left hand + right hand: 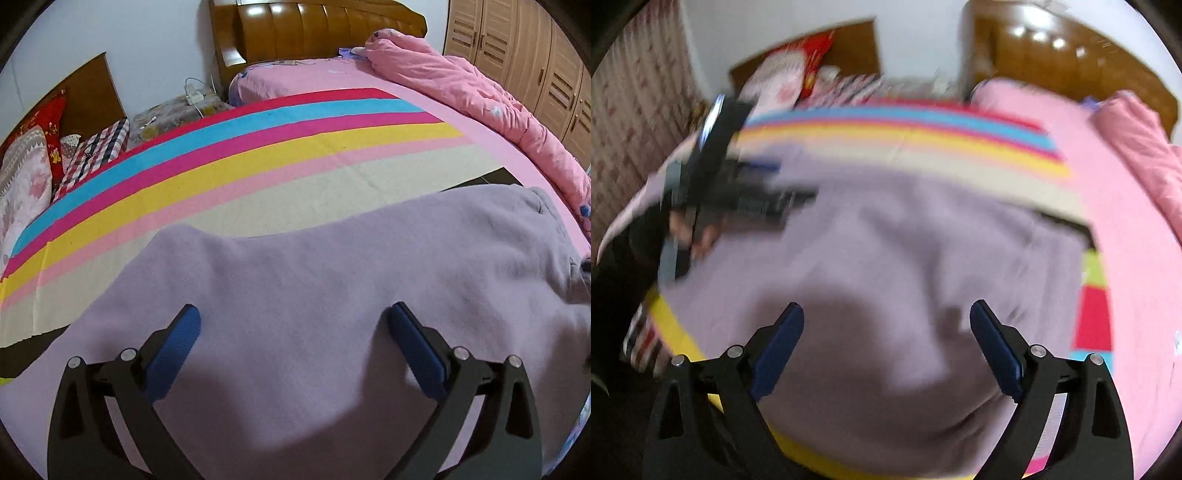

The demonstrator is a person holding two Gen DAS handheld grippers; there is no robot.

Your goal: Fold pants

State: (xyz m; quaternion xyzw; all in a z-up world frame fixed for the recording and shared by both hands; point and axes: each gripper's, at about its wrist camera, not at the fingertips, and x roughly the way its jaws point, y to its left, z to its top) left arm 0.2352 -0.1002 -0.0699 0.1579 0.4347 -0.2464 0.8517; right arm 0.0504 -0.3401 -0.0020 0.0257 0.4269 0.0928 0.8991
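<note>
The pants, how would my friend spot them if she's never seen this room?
Start at the big bed with the brown wooden headboard. A rainbow-striped blanket covers it, and the pants lie flat on its pale stripe at the near end, under both open tools. They are the only plain lilac thing; the quilt beside them is pink and puffy.
</note>
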